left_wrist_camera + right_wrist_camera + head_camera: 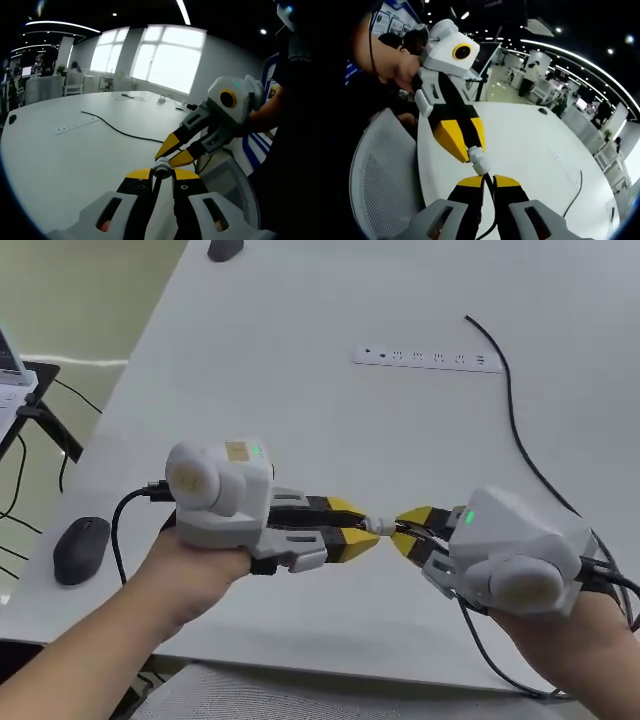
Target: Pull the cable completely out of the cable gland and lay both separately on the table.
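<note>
Your left gripper [372, 529] is pinched shut on the small white plastic cable gland [384, 527], and your right gripper [400, 530] is clamped on the thin black cable [490, 200] just beside it. Both are over the near edge of the white desk [330, 420]. The tan sticker [238, 451] on your left gripper is too blurry to read.

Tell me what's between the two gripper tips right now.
The white cable gland, held in the left gripper, with a short stretch of black cable running from it into the right gripper. The head view and right gripper view show it.
</note>
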